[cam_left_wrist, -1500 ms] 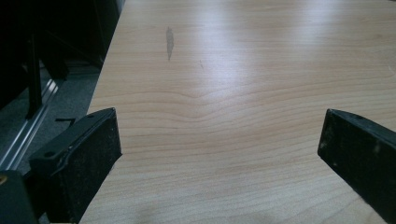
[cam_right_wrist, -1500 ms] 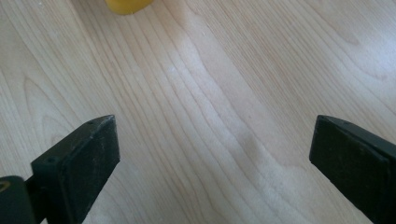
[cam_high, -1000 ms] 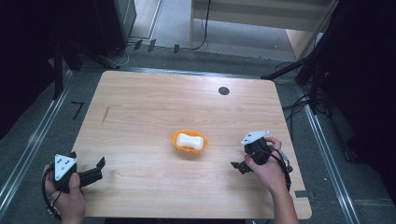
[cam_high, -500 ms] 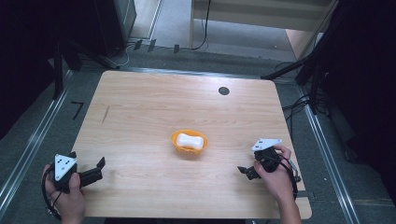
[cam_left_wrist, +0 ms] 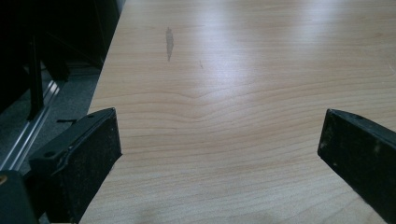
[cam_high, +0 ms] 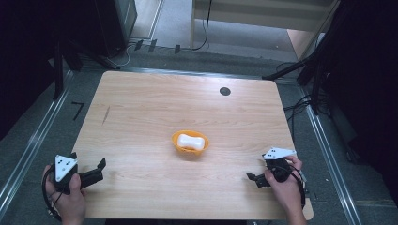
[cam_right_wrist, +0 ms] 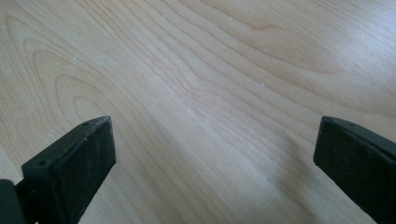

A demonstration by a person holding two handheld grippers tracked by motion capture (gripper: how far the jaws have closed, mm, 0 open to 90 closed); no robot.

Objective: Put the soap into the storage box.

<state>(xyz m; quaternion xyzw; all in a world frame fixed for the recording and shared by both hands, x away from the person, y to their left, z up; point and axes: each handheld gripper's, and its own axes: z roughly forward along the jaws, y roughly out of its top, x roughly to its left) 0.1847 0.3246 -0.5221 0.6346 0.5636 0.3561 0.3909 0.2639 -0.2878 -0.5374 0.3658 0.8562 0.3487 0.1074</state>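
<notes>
An orange bowl (cam_high: 189, 149) sits near the middle of the wooden table (cam_high: 155, 108), with a white bone-shaped object (cam_high: 192, 141) lying in it. My left gripper (cam_high: 96, 171) rests at the table's front left corner, jaws wide open and nothing between them (cam_left_wrist: 219, 140). My right gripper (cam_high: 256, 179) is low over the front right of the table, to the right of and nearer than the bowl. Its jaws stand wide apart over bare wood (cam_right_wrist: 215, 144).
A small black round disc (cam_high: 225, 91) is set in the table near its far edge. Metal rails (cam_high: 28, 145) run along the floor on both sides. Dark stands and cables (cam_high: 305, 70) crowd the right side beyond the table.
My right gripper has drawn back from the bowl toward the front right edge of the table. The left gripper has stayed still.
</notes>
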